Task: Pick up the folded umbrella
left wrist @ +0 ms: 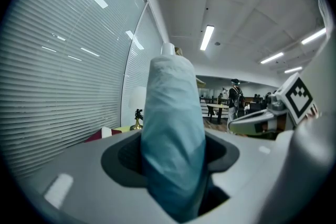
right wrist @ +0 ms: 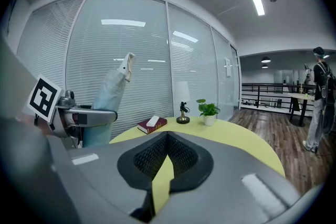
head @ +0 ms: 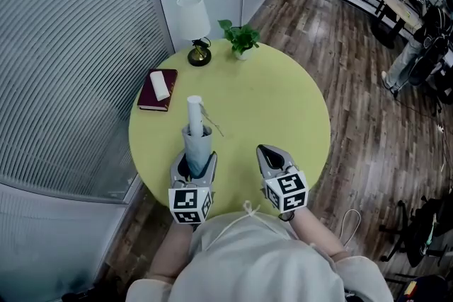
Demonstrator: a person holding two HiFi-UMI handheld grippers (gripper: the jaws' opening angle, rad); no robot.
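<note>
- Head view, by the left rim of the round yellow-green table [head: 283, 102]: a dark red hardback book [head: 157, 90] lies flat, out of the lifting path.
- Over the table's near-left part, the left gripper [head: 194, 165] has its jaws half spread and clamped on the pale blue folded umbrella with a white handle [head: 196, 131]. It grips low on the fabric, so the handle end tilts up and away (probably already off the top).
- Over the table's near-right part, the right gripper [head: 267, 152] hangs aside, jaws together and empty. There is free room upward and toward the table's middle.
</note>
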